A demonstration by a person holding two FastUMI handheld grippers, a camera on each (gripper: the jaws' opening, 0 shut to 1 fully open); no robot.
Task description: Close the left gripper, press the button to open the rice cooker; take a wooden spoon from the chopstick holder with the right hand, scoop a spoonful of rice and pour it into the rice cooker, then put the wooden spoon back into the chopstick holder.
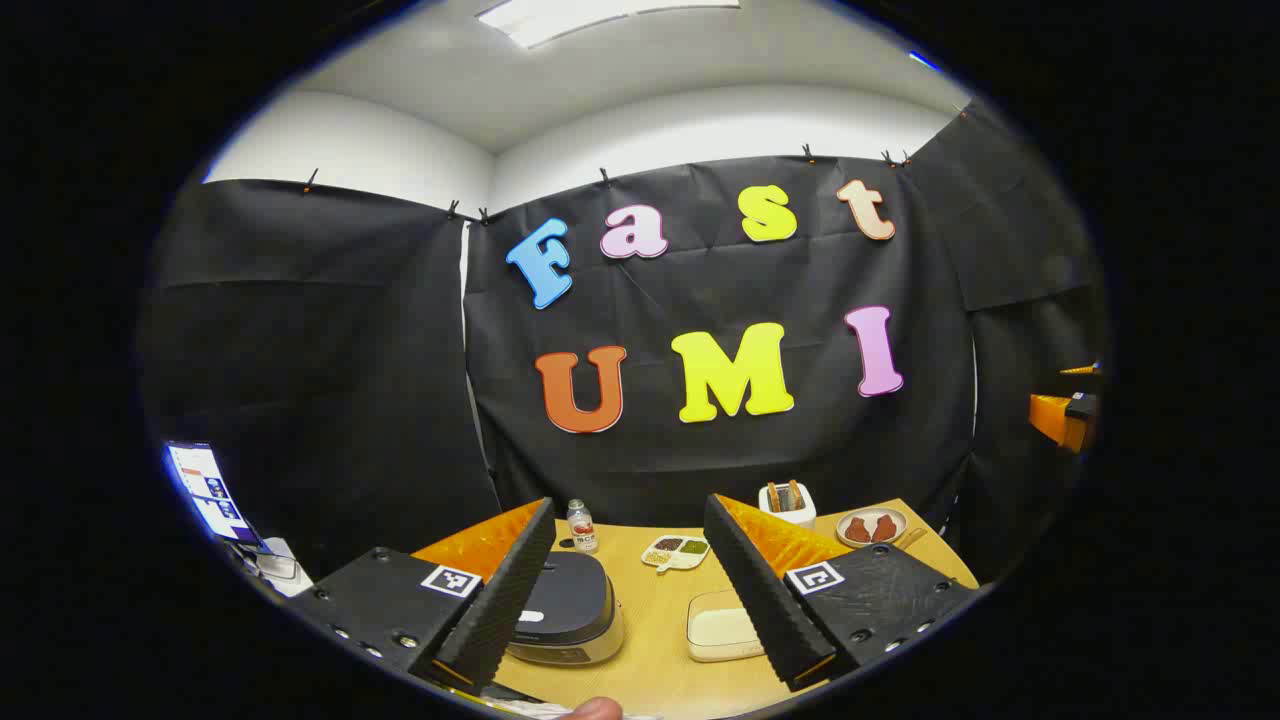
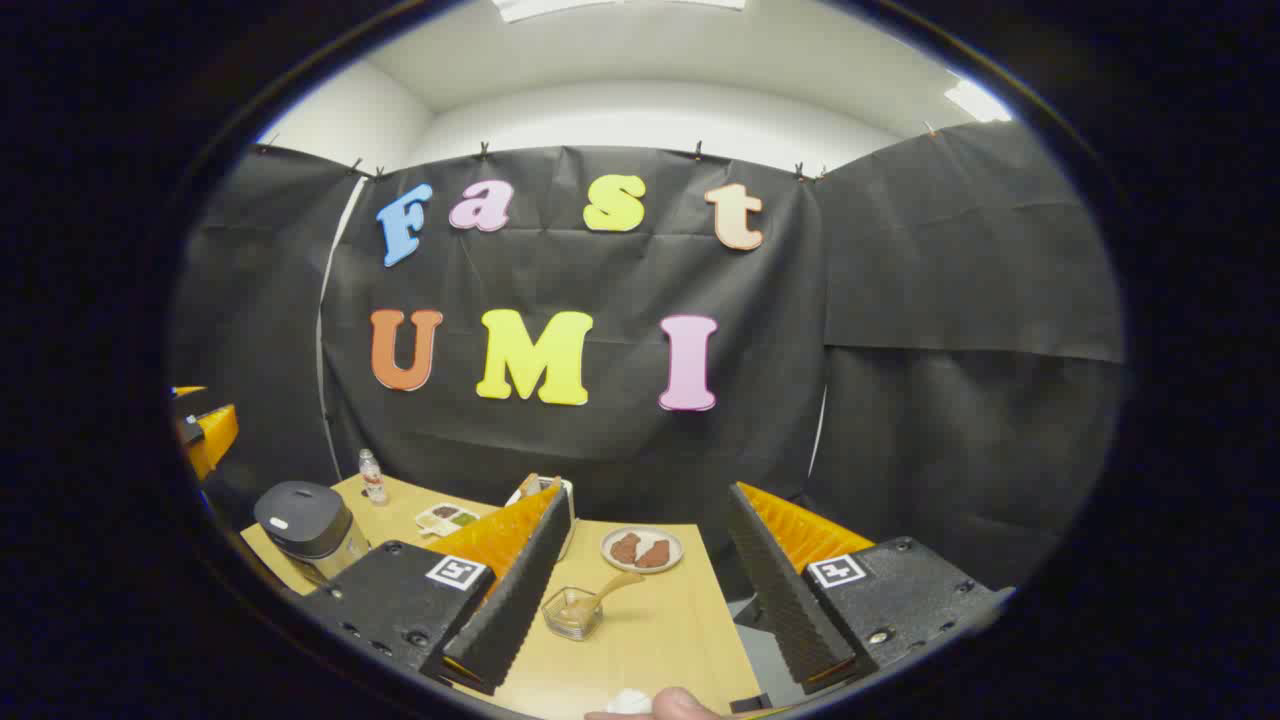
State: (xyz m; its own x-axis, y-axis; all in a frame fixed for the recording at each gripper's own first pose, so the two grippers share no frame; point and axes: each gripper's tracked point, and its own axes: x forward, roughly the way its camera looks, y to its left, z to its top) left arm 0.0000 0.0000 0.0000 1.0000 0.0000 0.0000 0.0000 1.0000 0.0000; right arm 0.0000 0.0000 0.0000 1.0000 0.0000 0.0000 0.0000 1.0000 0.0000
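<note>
Left gripper view first: the left gripper [image 1: 628, 590] hangs above the near edge of the bench [image 1: 655, 640], its two fingers spread wide with nothing between them. Just past its left-hand finger sits the rice cooker [image 1: 568, 610], lid down, toward the bench's left edge. Behind the cooker, a small bottle [image 1: 581, 527] stands at the far edge. Moving right, a divided dish [image 1: 677, 551] of grains lies mid-bench near the back, and a flat cream container [image 1: 720, 628] rests closer in, partly behind the right-hand finger. Further right, the white chopstick holder [image 1: 787, 503] stands at the far edge with brownish handles in it, and a plate [image 1: 872, 526] carrying two brown pieces sits at the far right corner.

Over to the right gripper view: the right gripper [image 2: 645, 590] is wide apart too, holding nothing. Between its fingers a small glass bowl [image 2: 573, 613] sits on the bench with a wooden spoon [image 2: 612, 589] leaning in it, handle angled up to the right. Whether the bowl holds rice, I can't tell.
</note>
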